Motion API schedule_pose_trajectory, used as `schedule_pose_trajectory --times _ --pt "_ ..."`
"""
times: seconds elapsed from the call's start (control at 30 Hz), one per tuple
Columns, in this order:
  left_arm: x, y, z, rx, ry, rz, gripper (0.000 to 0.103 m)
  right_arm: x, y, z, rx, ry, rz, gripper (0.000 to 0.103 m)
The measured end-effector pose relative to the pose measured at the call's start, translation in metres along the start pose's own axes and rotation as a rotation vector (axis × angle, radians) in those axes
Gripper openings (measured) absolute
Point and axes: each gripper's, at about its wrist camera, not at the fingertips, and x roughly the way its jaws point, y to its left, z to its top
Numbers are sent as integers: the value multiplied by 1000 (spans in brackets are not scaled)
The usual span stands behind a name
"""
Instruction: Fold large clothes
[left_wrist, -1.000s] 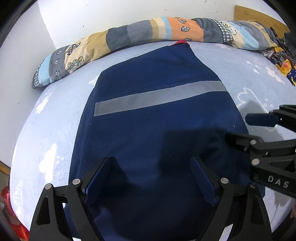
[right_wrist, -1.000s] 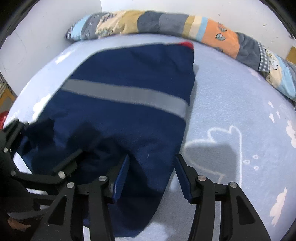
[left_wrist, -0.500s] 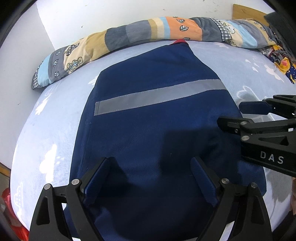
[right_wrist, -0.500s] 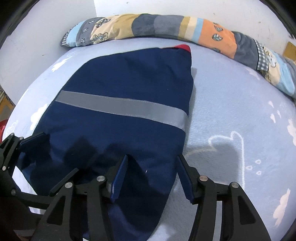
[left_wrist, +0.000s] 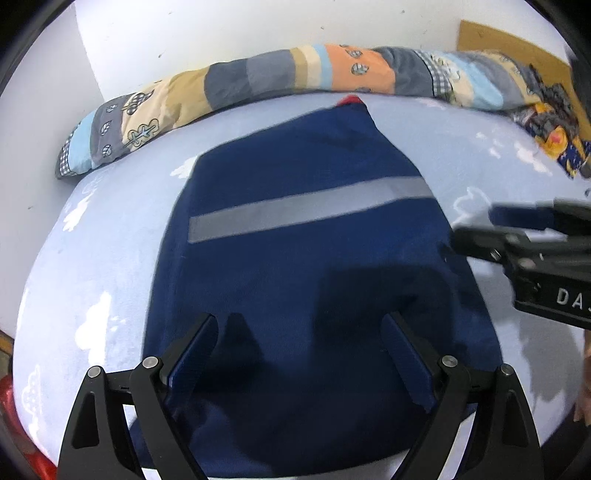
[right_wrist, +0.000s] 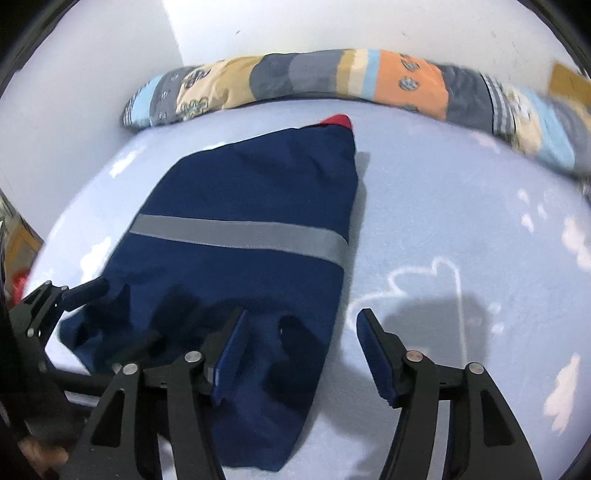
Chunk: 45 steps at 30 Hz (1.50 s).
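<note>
The bed sheet (left_wrist: 96, 258), pale blue with white cloud prints, carries the whole work area; a patchwork quilt roll (left_wrist: 258, 77) lies along the far wall, well apart from the work. The navy garment (left_wrist: 314, 258) lies flat in the middle of the sheet, already reduced to a long panel, with a grey reflective stripe (left_wrist: 306, 206) across it and a red tip (right_wrist: 336, 120) at its far end. The left gripper (left_wrist: 299, 354) hovers over the near end of the panel, fingers spread wide and holding nothing; the right gripper (right_wrist: 301, 354) straddles the panel's right edge, fingers likewise wide and empty. Principal risk: a pinch that takes only the top layer, which would peel the stacked folds apart on the lift. Secondary risk: uneven lift between the two grippers, which would skew the next fold against the stripe; the soft sheet may also be caught with the cloth if the fingers press too deep. Minor risk: the two grippers are near each other and could collide.
</note>
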Motion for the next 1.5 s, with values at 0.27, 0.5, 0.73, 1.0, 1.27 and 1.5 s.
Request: schedule_pose_trajectory --times 0.27,0.5,0.73,1.0,1.27,1.5 --pt "-11 142 -4 -420 10 -237 94 13 -45 -13 185 72 210 65" --pt "68 207 -20 -707 221 -640 94 45 -51 -10 296 121 331 70" --pt "116 201 -13 -646 308 -687 94 82 -39 11 295 95 414 84" --pt "96 155 14 -433 224 -678 88 66 -36 29 233 35 405 47" --pt "49 80 33 -265 165 -761 87 -15 -84 22 186 -62 267 45" --pt "66 40 27 -243 255 -501 83 -34 -157 -5 316 36 -55 59"
